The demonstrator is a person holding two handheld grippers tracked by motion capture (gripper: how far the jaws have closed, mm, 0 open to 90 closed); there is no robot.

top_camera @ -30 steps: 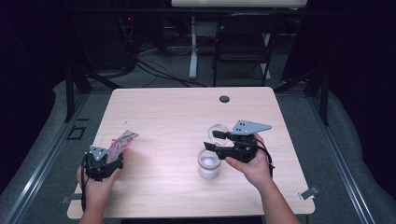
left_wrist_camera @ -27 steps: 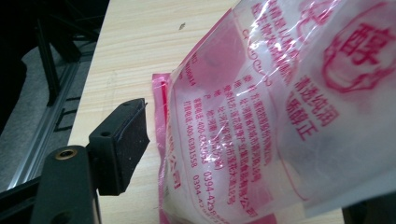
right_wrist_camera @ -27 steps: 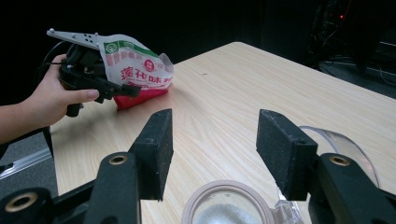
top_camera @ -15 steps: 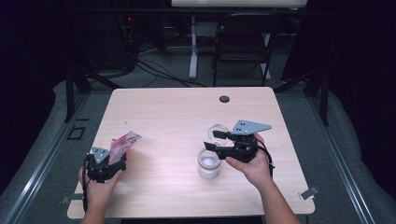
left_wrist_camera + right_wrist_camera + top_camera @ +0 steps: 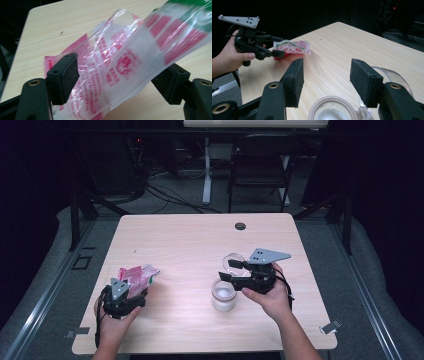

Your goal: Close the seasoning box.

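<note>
High view puts my left gripper (image 5: 131, 289) in the lower left of the frame, with the red-printed plastic packet (image 5: 136, 275) sticking out beyond its tips toward the middle of the table (image 5: 190, 240). Left gripper view shows that packet (image 5: 130, 62) lying between the two black jaws, but they stand apart and I cannot say they truly pinch it. My right gripper (image 5: 235, 270) sits right of centre with its jaws spread wide, holding nothing, just above the open jar (image 5: 223, 295); the clear round lid (image 5: 234, 262) lies on the wood just beyond it. Right gripper view shows the jar's rim (image 5: 333, 108) at the bottom edge, between and below the pads. I judge the jar is opened and the packet is lifted; bringing it over and emptying it is left
</note>
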